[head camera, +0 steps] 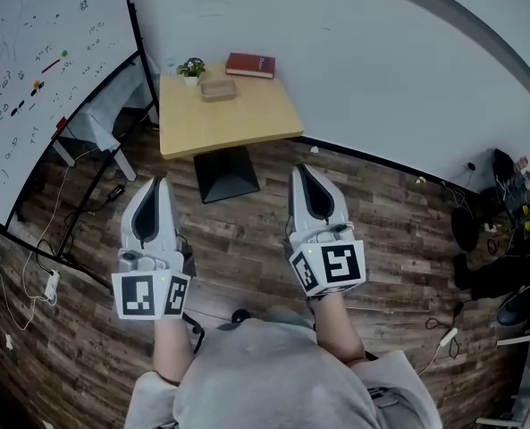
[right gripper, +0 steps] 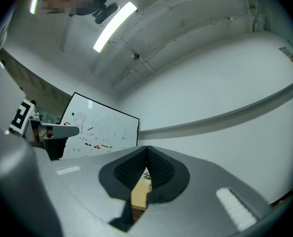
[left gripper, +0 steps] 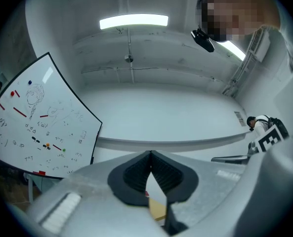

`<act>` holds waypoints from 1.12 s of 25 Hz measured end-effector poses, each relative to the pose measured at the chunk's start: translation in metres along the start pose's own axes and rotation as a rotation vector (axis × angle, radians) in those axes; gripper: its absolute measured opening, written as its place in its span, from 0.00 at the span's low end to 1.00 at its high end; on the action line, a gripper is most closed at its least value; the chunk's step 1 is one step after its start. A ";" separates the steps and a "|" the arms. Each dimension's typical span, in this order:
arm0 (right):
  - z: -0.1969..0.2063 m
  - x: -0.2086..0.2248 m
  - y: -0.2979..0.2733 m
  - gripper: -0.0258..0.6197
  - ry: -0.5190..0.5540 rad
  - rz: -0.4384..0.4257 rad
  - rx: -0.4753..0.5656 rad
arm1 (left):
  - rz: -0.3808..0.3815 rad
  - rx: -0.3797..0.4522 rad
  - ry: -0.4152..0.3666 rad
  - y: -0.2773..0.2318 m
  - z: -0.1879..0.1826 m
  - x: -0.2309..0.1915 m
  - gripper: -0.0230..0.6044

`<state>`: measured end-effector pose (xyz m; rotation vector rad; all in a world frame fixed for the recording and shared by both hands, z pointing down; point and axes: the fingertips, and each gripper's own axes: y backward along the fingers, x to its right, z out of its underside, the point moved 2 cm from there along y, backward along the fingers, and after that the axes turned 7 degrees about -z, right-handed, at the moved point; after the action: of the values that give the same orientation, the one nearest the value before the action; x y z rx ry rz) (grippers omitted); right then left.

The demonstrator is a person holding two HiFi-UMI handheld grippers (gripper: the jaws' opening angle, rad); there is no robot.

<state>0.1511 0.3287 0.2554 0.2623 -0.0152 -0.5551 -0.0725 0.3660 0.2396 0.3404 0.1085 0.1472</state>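
Pale wood surface (head camera: 238, 123) up-frame of both grippers, well apart. Shallow beige tray (head camera: 218, 88) near its far edge, long axis across the frame, beside leafy potted plant (head camera: 191, 68) and red hardcover book (head camera: 250, 64). Left gripper (head camera: 160, 184) and right gripper (head camera: 302, 170) above plank floor (head camera: 247, 231), ribbed jaws pressed together, empty; right slightly nearer.

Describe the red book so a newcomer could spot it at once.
Start at the small wooden table against the white wall, right of the whiteboard. The book lies flat at its far right corner, by the wall. It alone is red; the potted plant beside it is green and the shallow dish is tan.
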 end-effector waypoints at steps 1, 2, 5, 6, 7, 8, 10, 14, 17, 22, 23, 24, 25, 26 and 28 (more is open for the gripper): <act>0.002 -0.001 -0.002 0.04 -0.002 0.002 -0.001 | 0.002 0.000 0.002 -0.001 0.001 -0.003 0.04; 0.003 -0.002 -0.003 0.04 -0.005 0.003 -0.003 | 0.003 0.000 0.004 -0.003 0.002 -0.005 0.04; 0.004 -0.002 -0.008 0.04 -0.003 0.008 -0.007 | 0.010 -0.004 0.012 -0.008 0.006 -0.009 0.04; 0.004 -0.001 -0.010 0.04 0.000 0.011 -0.009 | 0.012 -0.005 0.015 -0.010 0.007 -0.010 0.04; 0.005 0.000 -0.012 0.04 0.001 0.014 -0.011 | 0.013 -0.008 0.018 -0.012 0.009 -0.011 0.04; 0.007 0.001 -0.014 0.04 0.001 0.017 -0.013 | 0.014 -0.011 0.020 -0.014 0.011 -0.013 0.04; 0.011 0.004 -0.020 0.04 -0.001 0.021 -0.019 | 0.014 -0.017 0.023 -0.019 0.015 -0.015 0.04; 0.020 0.011 -0.037 0.04 0.000 0.019 -0.024 | 0.005 -0.020 0.021 -0.034 0.022 -0.025 0.04; 0.026 0.015 -0.056 0.04 -0.001 0.015 -0.027 | -0.005 -0.026 0.012 -0.048 0.029 -0.034 0.04; 0.035 0.031 -0.093 0.04 -0.006 0.010 -0.027 | -0.016 -0.031 0.003 -0.081 0.040 -0.047 0.04; 0.037 0.034 -0.101 0.04 -0.006 0.006 -0.026 | -0.020 -0.029 0.004 -0.088 0.041 -0.049 0.04; 0.038 0.037 -0.109 0.04 -0.005 0.001 -0.026 | -0.024 -0.028 0.003 -0.095 0.043 -0.052 0.04; 0.039 0.040 -0.117 0.04 -0.004 -0.003 -0.025 | -0.029 -0.026 0.002 -0.102 0.045 -0.054 0.04; 0.041 0.043 -0.124 0.04 -0.003 -0.006 -0.024 | -0.033 -0.026 0.001 -0.110 0.046 -0.057 0.04; 0.043 0.051 -0.139 0.04 -0.004 -0.012 -0.022 | -0.042 -0.025 0.002 -0.124 0.050 -0.061 0.04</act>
<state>0.1190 0.1779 0.2593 0.2395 -0.0114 -0.5670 -0.1099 0.2243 0.2496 0.3131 0.1154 0.1077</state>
